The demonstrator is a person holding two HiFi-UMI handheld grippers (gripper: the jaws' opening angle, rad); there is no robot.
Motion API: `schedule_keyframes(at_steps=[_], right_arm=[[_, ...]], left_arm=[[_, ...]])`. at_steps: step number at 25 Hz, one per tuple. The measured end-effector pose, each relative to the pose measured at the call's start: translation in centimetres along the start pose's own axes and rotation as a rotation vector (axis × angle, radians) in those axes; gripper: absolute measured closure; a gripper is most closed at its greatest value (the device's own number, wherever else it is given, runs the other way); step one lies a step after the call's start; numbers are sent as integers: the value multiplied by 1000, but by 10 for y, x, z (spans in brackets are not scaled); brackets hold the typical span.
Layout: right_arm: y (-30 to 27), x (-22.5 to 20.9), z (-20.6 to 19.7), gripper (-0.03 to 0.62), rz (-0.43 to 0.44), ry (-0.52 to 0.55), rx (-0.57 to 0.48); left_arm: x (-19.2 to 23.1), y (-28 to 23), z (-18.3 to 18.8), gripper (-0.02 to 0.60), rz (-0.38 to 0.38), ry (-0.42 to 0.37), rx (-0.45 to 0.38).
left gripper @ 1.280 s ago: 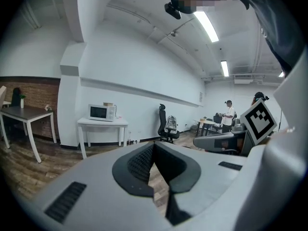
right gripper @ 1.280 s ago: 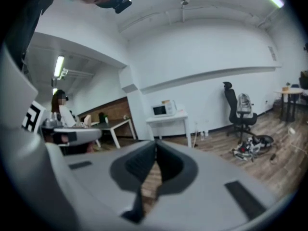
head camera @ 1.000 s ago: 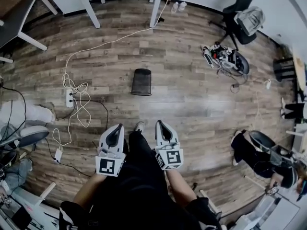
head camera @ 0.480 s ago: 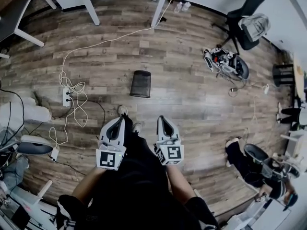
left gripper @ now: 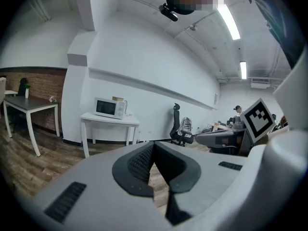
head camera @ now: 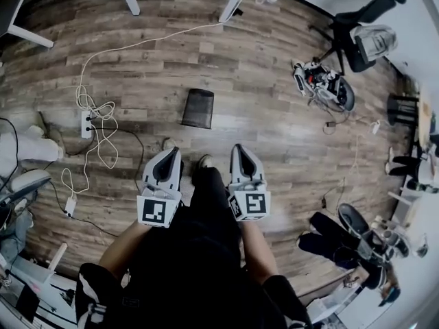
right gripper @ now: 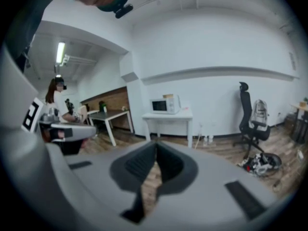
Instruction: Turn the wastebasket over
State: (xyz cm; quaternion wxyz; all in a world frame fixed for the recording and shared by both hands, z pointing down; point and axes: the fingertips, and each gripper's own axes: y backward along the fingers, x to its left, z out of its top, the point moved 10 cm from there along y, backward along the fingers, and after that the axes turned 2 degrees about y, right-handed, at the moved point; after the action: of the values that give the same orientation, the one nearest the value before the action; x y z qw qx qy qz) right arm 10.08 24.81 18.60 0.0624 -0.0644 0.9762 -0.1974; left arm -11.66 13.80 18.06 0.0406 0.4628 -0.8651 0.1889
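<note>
A black mesh wastebasket (head camera: 198, 108) stands on the wood floor in the head view, ahead of me. My left gripper (head camera: 168, 157) and right gripper (head camera: 241, 153) are held side by side in front of my body, both short of the basket and apart from it. Both are shut with nothing between the jaws. In the left gripper view the left gripper (left gripper: 153, 150) shows its dark pads together; the right gripper (right gripper: 156, 153) looks the same in its own view. The basket is hidden behind the jaws in both gripper views.
White cables and a power strip (head camera: 88, 123) lie on the floor at the left. A white table (left gripper: 109, 121) with a microwave (left gripper: 109, 108) stands by the far wall. An office chair (head camera: 367, 29) and a pile of gear (head camera: 322, 84) are at the right. People sit at both sides.
I have walked forward: the wastebasket has come nearer to both grippers, and the table at the back has slid out of the top of the head view.
</note>
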Motion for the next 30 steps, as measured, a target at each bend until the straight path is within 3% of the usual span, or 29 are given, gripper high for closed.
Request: schedule_keyframes(at_steps=[7, 13, 21, 27, 30], right_arm=[[-75, -30, -30, 561, 179, 203, 129], [-130, -47, -75, 562, 320, 252, 253], [-184, -52, -167, 559, 403, 279, 391], [-208, -47, -243, 556, 443, 358, 537], [-217, -40, -280, 523, 462, 412, 624]], left_arm=[[9, -22, -5, 549, 140, 16, 4], [9, -50, -15, 549, 254, 27, 10], [15, -73, -28, 549, 234, -10, 56], [20, -89, -50, 549, 220, 19, 109], [25, -95, -59, 549, 198, -7, 123]])
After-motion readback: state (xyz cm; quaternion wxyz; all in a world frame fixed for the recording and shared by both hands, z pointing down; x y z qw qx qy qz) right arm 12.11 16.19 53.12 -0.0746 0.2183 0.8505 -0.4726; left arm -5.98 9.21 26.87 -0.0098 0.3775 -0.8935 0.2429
